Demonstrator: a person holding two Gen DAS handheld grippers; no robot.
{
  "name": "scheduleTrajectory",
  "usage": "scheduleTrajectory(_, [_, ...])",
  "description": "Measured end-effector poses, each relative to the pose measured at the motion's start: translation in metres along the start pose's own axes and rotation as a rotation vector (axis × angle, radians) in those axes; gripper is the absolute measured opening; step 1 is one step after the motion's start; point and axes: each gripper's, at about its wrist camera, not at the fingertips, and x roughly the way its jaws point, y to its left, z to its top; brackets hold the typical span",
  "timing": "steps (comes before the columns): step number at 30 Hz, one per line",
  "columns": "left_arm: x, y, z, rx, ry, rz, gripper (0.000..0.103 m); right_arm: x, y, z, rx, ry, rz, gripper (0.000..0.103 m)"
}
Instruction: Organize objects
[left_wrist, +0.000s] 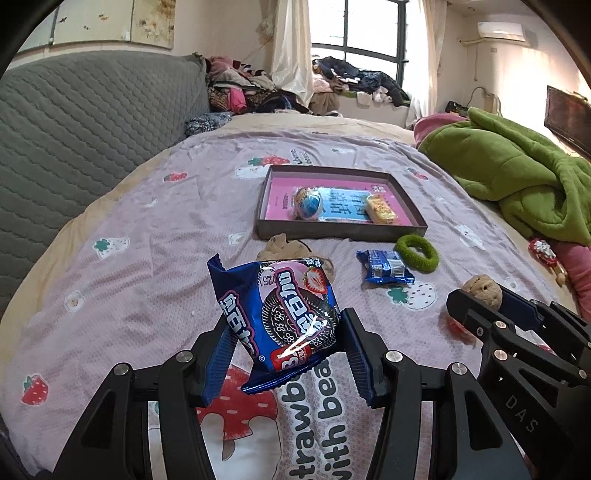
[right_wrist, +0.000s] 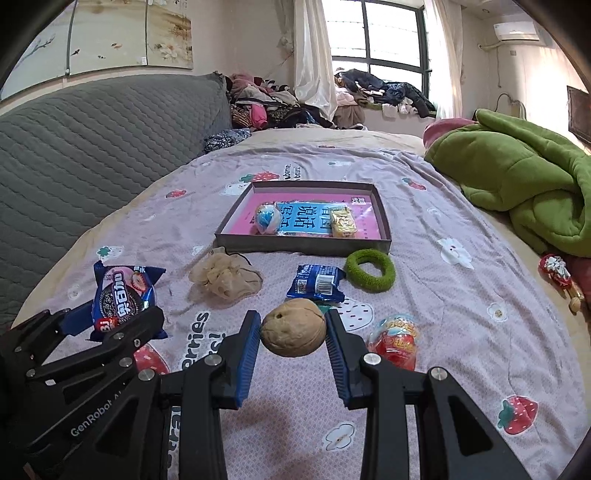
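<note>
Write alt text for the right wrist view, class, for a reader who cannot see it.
The right gripper holds a walnut between its blue pads above a pink strawberry-print bedsheet. Ahead sits a shallow tray holding two snacks, with a green hair tie, a blue packet and a beige scrunchie before it. At left, the left gripper grips a cookie packet.

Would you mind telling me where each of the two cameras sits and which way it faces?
Left wrist: on the left gripper, looking forward along its fingers across the bed toward the tray and window; its fingers clamp a cookie packet, and the right gripper shows at lower right.
Right wrist: on the right gripper, facing the same way; a walnut sits between its fingers, and the left gripper shows at lower left.
Shared: tray, cookie packet, walnut, green hair tie, small blue packet, green blanket.
</note>
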Motion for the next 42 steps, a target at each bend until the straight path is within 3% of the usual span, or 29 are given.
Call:
scheduleTrajectory(20, [-0.016,-0.003,0.014,0.008,-0.056,0.007,0.057,-0.014,-0.001,0.008,-0.03,-0.04,-0.004,0.036])
scheduleTrajectory(42, [-0.003,-0.01,0.027,0.017,-0.061,0.001,0.057,0.002,-0.013,0.012,-0.058,-0.025,-0.023,0.036])
